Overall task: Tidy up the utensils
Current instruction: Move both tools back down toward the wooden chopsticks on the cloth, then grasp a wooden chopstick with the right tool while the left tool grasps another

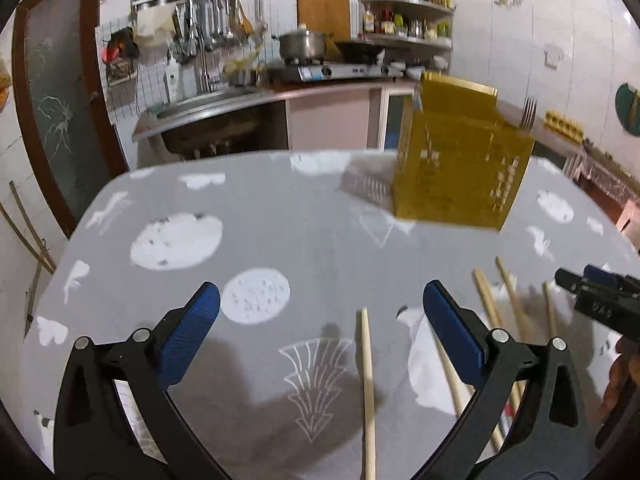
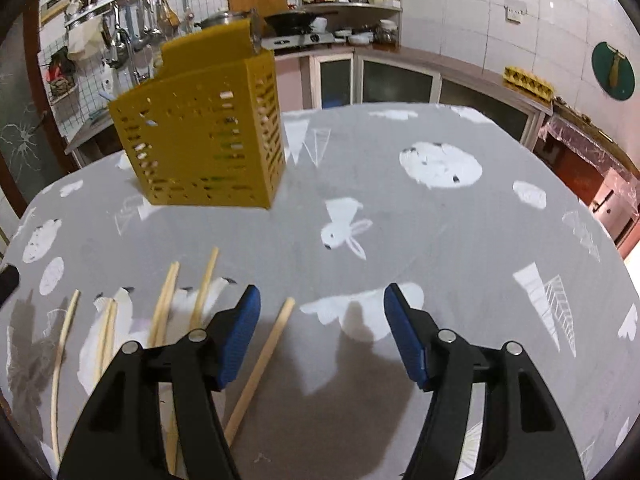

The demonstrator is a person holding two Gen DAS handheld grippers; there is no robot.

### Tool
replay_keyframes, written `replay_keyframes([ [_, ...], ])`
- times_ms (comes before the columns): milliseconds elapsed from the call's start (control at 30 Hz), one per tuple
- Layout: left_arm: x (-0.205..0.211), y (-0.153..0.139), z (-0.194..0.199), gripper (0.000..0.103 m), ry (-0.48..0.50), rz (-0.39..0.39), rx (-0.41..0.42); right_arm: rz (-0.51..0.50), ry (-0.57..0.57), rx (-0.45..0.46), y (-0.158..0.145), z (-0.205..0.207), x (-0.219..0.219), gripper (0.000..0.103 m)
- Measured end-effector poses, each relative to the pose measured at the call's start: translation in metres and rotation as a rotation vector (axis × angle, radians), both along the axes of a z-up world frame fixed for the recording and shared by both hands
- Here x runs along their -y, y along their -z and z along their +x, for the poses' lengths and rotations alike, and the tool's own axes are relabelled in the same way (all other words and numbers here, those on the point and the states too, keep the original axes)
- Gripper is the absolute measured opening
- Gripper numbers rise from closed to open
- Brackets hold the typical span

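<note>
Yellow holder: a slotted yellow holder [image 1: 460,160] stood upright on the grey patterned tablecloth [image 1: 256,224], a fork [image 1: 529,112] rising from it; every place below is given from this holder.
Left gripper: the left gripper [image 1: 320,312] hung on the near side of the holder, left of it, jaws spread wide and empty.
Nearest chopstick: one chopstick [image 1: 368,392] lay between those jaws, nearer the right pad, untouched, its long axis pointing toward the holder.
Loose chopsticks: the other chopsticks [image 1: 504,300] lay scattered nearer than the holder, between the two grippers.
Right gripper: the right gripper [image 2: 322,312] hung nearer than the holder and to its right, jaws apart, gripping nothing.
Stray chopstick: a single chopstick [image 2: 260,368] slanted just inside its left pad, clear of it.
Likely pick: each hand appeared to have its own stick closest.
</note>
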State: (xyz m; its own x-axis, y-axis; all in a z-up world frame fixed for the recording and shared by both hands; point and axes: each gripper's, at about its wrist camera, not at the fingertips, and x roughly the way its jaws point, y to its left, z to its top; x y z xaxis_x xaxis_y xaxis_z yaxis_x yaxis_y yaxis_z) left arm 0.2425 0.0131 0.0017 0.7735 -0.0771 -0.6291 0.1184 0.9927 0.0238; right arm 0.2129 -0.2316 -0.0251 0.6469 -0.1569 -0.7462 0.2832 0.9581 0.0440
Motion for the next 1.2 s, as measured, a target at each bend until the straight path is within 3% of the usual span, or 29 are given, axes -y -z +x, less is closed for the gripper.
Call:
replay_keyframes([
  [433, 0.012, 0.048, 0.028, 0.098, -0.034, 0.054, -0.196, 0.004, 0.015, -0.072, 0.021, 0.006, -0.012, 0.064],
  [667, 0.006, 0.061, 0.04, 0.098, -0.043, 0.008, -0.267, 0.017, 0.054, -0.074, 0.023, 0.007, -0.012, 0.064],
  [767, 0.007, 0.058, 0.039, 0.085, -0.035, -0.008, -0.248, 0.023, 0.07, -0.073, 0.023, 0.006, -0.013, 0.062],
  [833, 0.009, 0.058, 0.039, 0.08, -0.021, -0.006, -0.248, 0.023, 0.072, -0.075, 0.023, 0.007, -0.014, 0.055],
  [900, 0.013, 0.058, 0.039, 0.073, -0.012, 0.004, -0.248, 0.032, 0.074, -0.074, 0.022, 0.007, -0.016, 0.041],
  [1133, 0.024, 0.053, 0.045, 0.049, 0.015, 0.011, -0.268, 0.093, 0.09, -0.074, 0.021, 0.015, -0.01, 0.016],
  [1200, 0.025, 0.052, 0.049, 0.031, 0.022, -0.001, -0.284, 0.099, 0.086, -0.077, 0.021, 0.019, -0.009, 0.01],
])
